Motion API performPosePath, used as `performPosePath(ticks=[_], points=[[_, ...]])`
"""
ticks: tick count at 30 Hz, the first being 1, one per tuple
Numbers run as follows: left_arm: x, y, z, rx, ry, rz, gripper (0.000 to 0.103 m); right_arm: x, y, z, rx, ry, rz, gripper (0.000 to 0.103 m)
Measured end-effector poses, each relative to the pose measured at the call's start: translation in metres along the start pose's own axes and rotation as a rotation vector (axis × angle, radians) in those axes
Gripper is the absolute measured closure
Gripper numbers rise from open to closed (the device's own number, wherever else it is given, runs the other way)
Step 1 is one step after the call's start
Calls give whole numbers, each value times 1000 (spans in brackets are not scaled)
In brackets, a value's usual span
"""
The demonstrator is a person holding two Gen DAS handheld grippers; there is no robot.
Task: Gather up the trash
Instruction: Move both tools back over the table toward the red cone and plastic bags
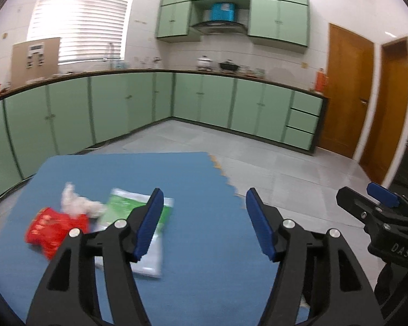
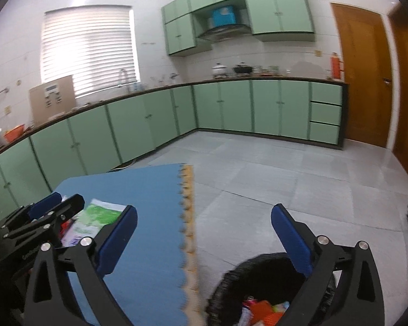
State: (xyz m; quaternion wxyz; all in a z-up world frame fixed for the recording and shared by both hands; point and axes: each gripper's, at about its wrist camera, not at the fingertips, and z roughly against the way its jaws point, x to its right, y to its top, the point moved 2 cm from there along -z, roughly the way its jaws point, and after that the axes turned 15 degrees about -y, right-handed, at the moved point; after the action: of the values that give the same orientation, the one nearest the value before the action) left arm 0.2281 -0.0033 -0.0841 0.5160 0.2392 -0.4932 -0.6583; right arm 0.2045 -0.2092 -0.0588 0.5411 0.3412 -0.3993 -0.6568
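On the blue foam mat lie a red wrapper, a crumpled white tissue and a green-and-white plastic packet. My left gripper is open and empty, above the mat just right of this trash. My right gripper is open and empty, over the mat's edge and above a black trash bin that holds red and orange wrappers. The packet also shows in the right wrist view, partly behind the left gripper. The right gripper shows at the left wrist view's right edge.
Grey tiled floor lies beyond the mat. Green base cabinets run along the far walls under a cluttered counter. Wooden doors stand at the right.
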Motion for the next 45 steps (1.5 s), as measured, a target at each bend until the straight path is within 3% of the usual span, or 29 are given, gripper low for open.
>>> performPosePath(ticks=[14, 24, 35, 40, 42, 45], points=[[-99, -3, 49, 23, 205, 40, 41, -114, -11, -22, 0, 136, 88, 6], [-163, -25, 70, -10, 337, 94, 41, -169, -48, -51, -128, 196, 156, 11], [-191, -37, 74, -27, 357, 123, 41, -198, -78, -92, -314, 183, 239, 22], [-197, -42, 70, -37, 356, 145, 41, -206, -82, -101, -364, 202, 256, 36], [-198, -43, 67, -43, 353, 152, 41, -210, -85, -101, -374, 208, 278, 50], [-199, -43, 66, -48, 348, 155, 41, -212, -86, -98, -365, 204, 293, 61]])
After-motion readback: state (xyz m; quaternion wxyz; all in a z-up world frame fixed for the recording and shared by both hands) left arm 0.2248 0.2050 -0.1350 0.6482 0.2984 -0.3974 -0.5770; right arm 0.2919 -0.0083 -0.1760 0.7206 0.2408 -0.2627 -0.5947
